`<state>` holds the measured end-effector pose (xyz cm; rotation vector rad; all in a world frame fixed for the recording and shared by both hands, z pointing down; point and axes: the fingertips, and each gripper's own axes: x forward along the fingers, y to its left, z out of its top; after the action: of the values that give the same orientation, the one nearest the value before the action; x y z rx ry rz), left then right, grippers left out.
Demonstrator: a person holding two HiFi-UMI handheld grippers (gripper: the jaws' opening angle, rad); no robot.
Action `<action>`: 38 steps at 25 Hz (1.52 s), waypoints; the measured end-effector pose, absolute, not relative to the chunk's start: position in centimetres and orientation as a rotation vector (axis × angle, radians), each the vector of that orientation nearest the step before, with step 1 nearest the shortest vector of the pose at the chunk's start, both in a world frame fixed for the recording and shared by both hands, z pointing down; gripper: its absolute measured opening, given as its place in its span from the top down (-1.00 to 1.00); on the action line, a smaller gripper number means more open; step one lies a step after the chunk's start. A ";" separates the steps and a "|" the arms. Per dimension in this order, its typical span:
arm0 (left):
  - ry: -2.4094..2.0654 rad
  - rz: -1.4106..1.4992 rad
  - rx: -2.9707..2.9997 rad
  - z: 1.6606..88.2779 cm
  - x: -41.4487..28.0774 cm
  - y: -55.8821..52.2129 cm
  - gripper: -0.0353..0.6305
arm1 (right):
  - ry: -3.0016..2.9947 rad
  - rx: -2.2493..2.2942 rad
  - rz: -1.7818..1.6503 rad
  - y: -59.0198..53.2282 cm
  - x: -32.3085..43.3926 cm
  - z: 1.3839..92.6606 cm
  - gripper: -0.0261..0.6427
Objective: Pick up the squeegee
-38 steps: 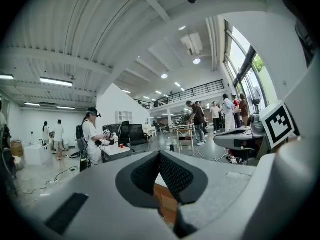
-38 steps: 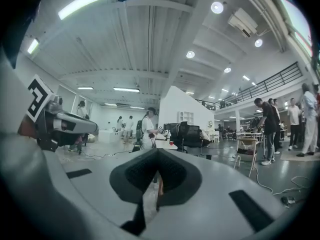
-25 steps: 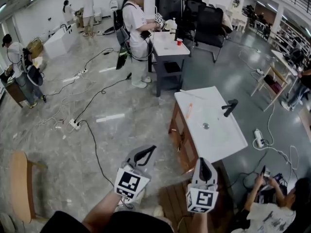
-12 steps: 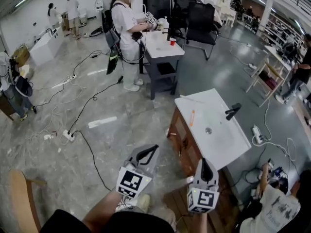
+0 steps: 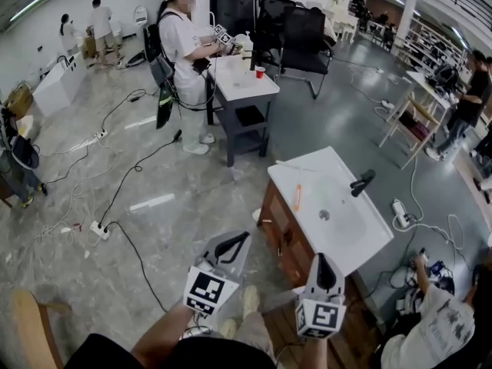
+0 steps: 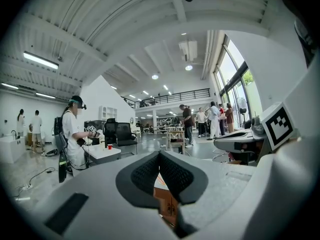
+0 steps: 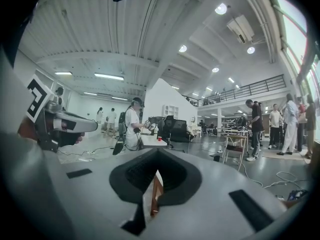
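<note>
A white sink counter (image 5: 350, 233) on a wooden cabinet (image 5: 280, 233) stands ahead and to the right in the head view. A slim orange tool (image 5: 297, 197) lies on its left part, too small to tell what it is. A black faucet (image 5: 361, 181) stands at the far side. My left gripper (image 5: 231, 246) hangs shut and empty over the floor, left of the cabinet. The right gripper (image 5: 320, 261), also shut and empty, is over the cabinet's near corner. In the left gripper view the left gripper (image 6: 160, 156) has its pads together, as does the right gripper (image 7: 157, 154) in its own view.
A person wearing headgear (image 5: 184, 44) works at a white table (image 5: 238, 83) farther back. Cables and a power strip (image 5: 98, 229) trail across the floor at left. Someone sits on the floor (image 5: 430, 321) at lower right. A wooden chair (image 5: 31, 321) is at lower left.
The view has moved forward and the sink cabinet has come nearer. Both grippers keep their places in the frame and stay shut.
</note>
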<state>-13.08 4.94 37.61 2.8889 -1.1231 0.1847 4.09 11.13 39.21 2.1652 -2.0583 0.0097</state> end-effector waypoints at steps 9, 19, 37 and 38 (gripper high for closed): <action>-1.145 0.196 2.879 38.6 -10.6 -2.2 0.89 | -2.069 2.161 0.010 3.7 7.0 40.1 0.93; -1.170 0.230 2.867 40.5 -4.7 -13.0 0.89 | -2.090 2.115 0.100 -7.7 12.8 42.9 0.93; -1.145 0.371 2.708 49.5 1.7 -26.4 0.89 | -2.087 2.005 0.346 -21.4 17.9 53.2 0.93; -1.145 0.379 2.704 50.1 1.8 -27.1 0.89 | -2.083 1.999 0.360 -22.0 18.0 53.7 0.93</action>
<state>1.80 -27.06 50.08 2.7043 -1.1454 0.3785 18.02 -22.01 53.72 1.9995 -2.0833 0.3601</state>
